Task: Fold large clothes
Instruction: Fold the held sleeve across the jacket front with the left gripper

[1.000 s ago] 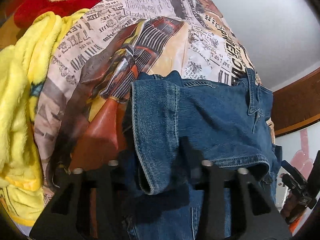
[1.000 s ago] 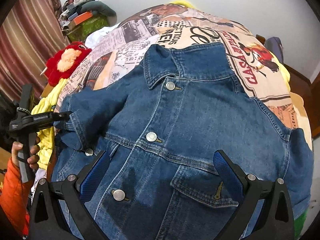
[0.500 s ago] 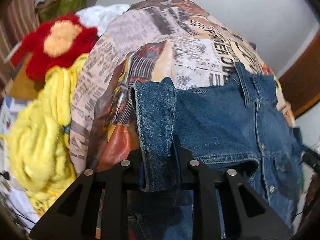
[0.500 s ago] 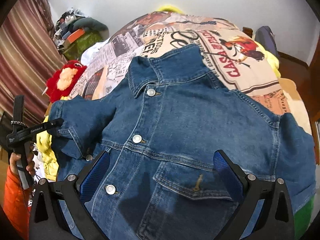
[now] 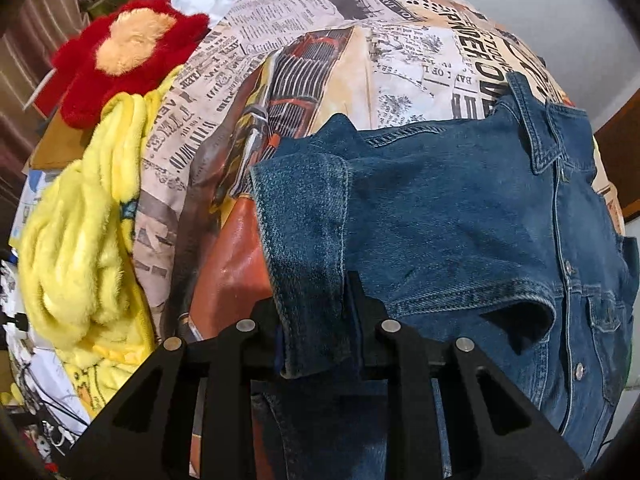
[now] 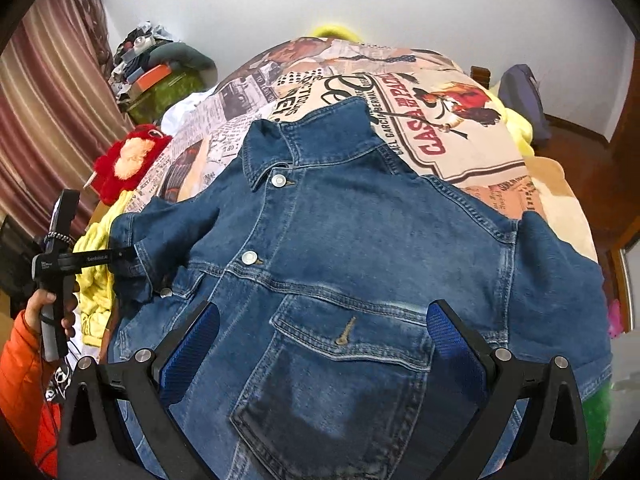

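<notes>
Blue denim jacket [image 6: 352,264] laid front-up on newsprint-patterned bed cover [image 5: 360,64]. Sleeve cuff [image 5: 308,264] clamped in left gripper [image 5: 316,340]. Right gripper [image 6: 322,340] released, above chest pocket. Step judged: sleeve fold; next, cuff to be carried across front.

Ahead of my right gripper, a plain white wall [image 6: 440,12] closes the room beyond a bed spread with a newspaper-print cover [image 6: 460,148]. To its left hang striped reddish curtains [image 6: 44,112], with a cluttered green box [image 6: 168,92] beside them. To its right I see dark wood trim [image 6: 624,184]. Lighting is even and soft.
</notes>
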### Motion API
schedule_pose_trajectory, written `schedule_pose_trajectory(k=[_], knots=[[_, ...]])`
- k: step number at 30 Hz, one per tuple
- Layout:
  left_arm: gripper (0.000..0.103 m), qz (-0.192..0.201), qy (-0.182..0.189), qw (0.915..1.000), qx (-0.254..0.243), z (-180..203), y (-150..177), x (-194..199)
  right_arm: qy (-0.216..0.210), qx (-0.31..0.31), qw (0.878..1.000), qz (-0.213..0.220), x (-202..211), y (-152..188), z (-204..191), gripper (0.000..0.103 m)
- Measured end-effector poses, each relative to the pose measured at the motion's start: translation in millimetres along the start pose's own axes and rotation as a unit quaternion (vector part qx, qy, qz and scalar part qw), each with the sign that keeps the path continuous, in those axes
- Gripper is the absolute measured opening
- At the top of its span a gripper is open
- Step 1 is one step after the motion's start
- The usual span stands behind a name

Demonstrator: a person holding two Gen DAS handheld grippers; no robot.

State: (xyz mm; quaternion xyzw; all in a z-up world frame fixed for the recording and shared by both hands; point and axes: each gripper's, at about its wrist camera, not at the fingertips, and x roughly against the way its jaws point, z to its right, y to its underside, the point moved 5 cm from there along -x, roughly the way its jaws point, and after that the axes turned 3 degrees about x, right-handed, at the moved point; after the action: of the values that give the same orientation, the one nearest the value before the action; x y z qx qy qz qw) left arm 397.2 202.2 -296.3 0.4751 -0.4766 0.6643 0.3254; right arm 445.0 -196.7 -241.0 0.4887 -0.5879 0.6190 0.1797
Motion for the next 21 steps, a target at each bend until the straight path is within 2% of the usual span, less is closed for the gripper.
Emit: schedule_pose_trajectory(k=[3,11,16,21], knots=[[0.026,0.0,-0.006,0.9999,-0.011,5,2,5,-0.003,-0.004,1.0,0.002,1,1,2,0.103],[0.026,0.002,0.0,1.0,0.003,4,9,14,-0.016,0.001,1.0,0.005,2,3,-3,0.103],[0.016,0.058,0.0,0.9976,-0.039,27,6,52,-0.017,0.006,1.0,0.008,2,4,-5,0.103],[0.013,0.119,0.042,0.9889,-0.078,70,-16,107,-0.017,0.003,1.0,0.013,4,3,-3,0.103]])
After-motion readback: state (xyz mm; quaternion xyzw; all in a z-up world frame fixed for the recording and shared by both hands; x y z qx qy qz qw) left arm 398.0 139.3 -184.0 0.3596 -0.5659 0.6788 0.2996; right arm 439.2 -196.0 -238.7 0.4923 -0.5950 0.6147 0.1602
